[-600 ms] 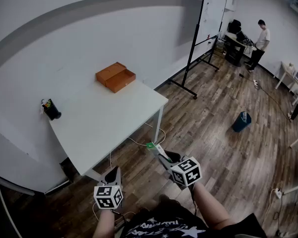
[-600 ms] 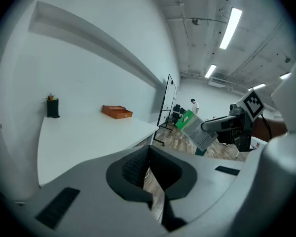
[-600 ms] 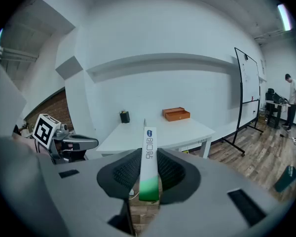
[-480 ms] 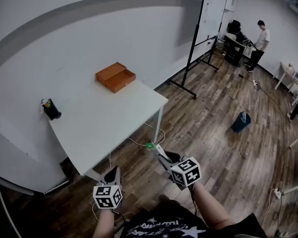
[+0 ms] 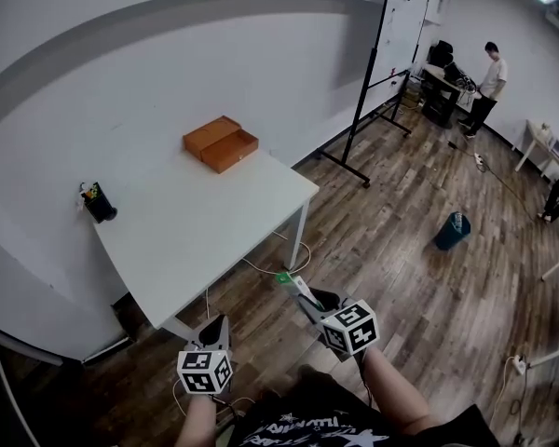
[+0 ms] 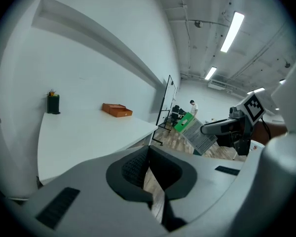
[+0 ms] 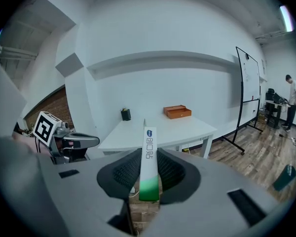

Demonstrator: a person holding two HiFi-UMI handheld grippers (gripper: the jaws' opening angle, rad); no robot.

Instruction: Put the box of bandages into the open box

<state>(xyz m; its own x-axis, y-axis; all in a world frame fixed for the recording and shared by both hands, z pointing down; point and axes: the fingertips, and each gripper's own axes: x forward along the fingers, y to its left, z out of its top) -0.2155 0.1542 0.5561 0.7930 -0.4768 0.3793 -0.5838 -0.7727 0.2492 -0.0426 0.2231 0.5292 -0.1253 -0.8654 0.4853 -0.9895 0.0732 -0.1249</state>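
Observation:
The bandage box [image 5: 290,283], thin, white with a green end, is clamped edge-on between the jaws of my right gripper [image 5: 304,297], low over the wooden floor in front of the table's near corner. The right gripper view shows the bandage box [image 7: 148,149] upright in that gripper [image 7: 149,181]. The open orange box [image 5: 220,143] lies at the far edge of the white table [image 5: 205,222], well away from both grippers. My left gripper [image 5: 211,329] hangs shut and empty near the table's front edge; its own view shows the pads [image 6: 135,169] together.
A black pen holder [image 5: 98,203] stands at the table's left rear. A rolling whiteboard [image 5: 391,40] stands right of the table, a blue bin [image 5: 453,229] sits on the floor, and a person [image 5: 485,84] stands at a far desk.
Almost nothing: the head view has shifted slightly, and both grippers keep their places, the right still holding the bandage box.

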